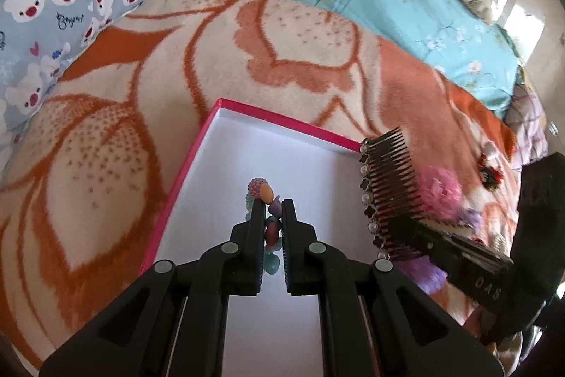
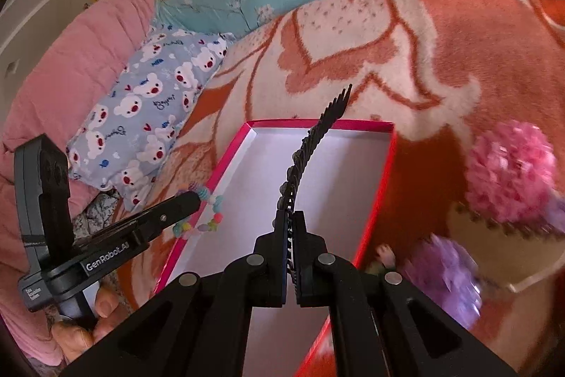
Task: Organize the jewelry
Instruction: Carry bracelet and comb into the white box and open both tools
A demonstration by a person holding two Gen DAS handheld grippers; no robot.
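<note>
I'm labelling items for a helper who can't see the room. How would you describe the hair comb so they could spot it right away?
Start at the shallow white box with the pink rim lying on the orange and cream blanket. Above its open tray, the right claw is shut on a dark hair comb. It has long thin teeth and a spine set with pearls and dark flowers, unlike the pastel bead bracelet in the left claw.

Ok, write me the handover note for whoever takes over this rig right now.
Left tongs: shut on the pastel beaded bracelet, held over the pink-rimmed white box.
Right tongs: shut on the dark pearl-edged hair comb, also above the box.
Done: both pieces picked up; box looks empty.
Left: set both in the box, then the pink pompom and purple pompom on the orange blanket.
</note>
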